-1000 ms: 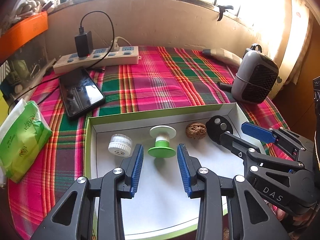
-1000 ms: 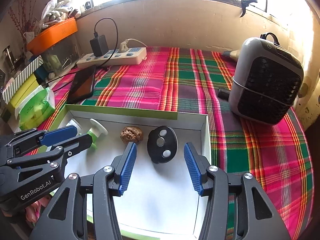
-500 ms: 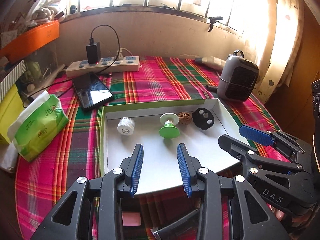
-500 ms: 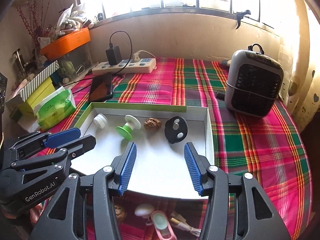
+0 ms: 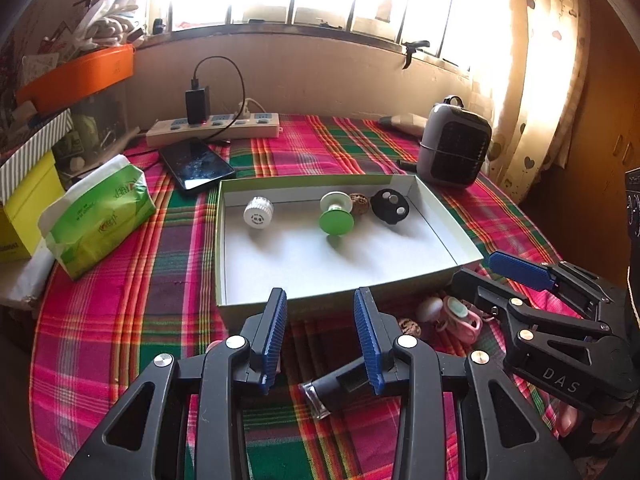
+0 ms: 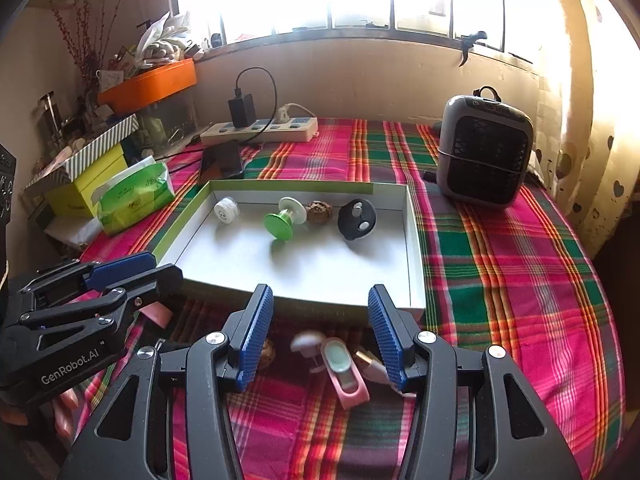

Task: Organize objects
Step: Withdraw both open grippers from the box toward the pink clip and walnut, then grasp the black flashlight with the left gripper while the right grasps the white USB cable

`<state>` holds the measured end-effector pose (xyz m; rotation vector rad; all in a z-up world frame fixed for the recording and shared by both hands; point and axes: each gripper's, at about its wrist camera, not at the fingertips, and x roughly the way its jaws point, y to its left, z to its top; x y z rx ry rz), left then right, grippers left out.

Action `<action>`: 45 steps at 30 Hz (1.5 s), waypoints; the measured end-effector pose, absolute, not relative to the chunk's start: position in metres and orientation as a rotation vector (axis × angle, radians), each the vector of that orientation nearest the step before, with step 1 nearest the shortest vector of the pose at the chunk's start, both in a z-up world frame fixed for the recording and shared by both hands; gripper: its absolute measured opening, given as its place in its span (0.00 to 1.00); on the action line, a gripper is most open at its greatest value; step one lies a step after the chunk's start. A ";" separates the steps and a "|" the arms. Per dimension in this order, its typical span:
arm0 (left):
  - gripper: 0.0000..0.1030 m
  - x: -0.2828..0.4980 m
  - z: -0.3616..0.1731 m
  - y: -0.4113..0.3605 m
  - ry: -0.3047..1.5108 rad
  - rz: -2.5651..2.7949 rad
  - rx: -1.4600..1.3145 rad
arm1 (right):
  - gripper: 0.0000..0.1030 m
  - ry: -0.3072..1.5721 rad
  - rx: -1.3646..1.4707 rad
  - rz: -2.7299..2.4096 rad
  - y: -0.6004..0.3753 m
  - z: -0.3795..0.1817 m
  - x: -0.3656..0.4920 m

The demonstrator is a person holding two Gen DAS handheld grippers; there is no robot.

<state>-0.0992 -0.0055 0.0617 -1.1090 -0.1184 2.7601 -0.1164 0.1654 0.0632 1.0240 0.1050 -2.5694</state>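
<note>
Plaid cloth covers the table in our left wrist view, and on it sits the shallow white box with four small things along its far wall: a white ribbed cap, a green-and-white spool, a walnut and a black oval piece. Our left gripper hangs with its blue pads apart and nothing between them, above the cloth just short of the box's near wall. A dark cylinder with a clear end lies beneath it; we judge it light and stiff, best pinched across its barrel.

From the right wrist view, our right gripper is likewise spread wide and empty. Below it, outside the box, lie a second walnut, a white knob and a pink clip-like item. The pink one looks smooth plastic, perhaps slippery; we would take it across its narrow sides. The walnut is hard, round and apt to roll.
</note>
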 end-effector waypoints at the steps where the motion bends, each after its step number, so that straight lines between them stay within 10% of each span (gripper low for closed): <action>1: 0.32 -0.096 0.060 -0.008 -0.122 2.758 -1.105 | 0.50 0.106 1.025 -2.571 0.167 0.062 -0.113; 45: 0.36 -0.072 0.020 0.014 -0.091 2.491 -1.180 | 0.50 -0.053 1.116 -2.595 0.221 0.030 -0.088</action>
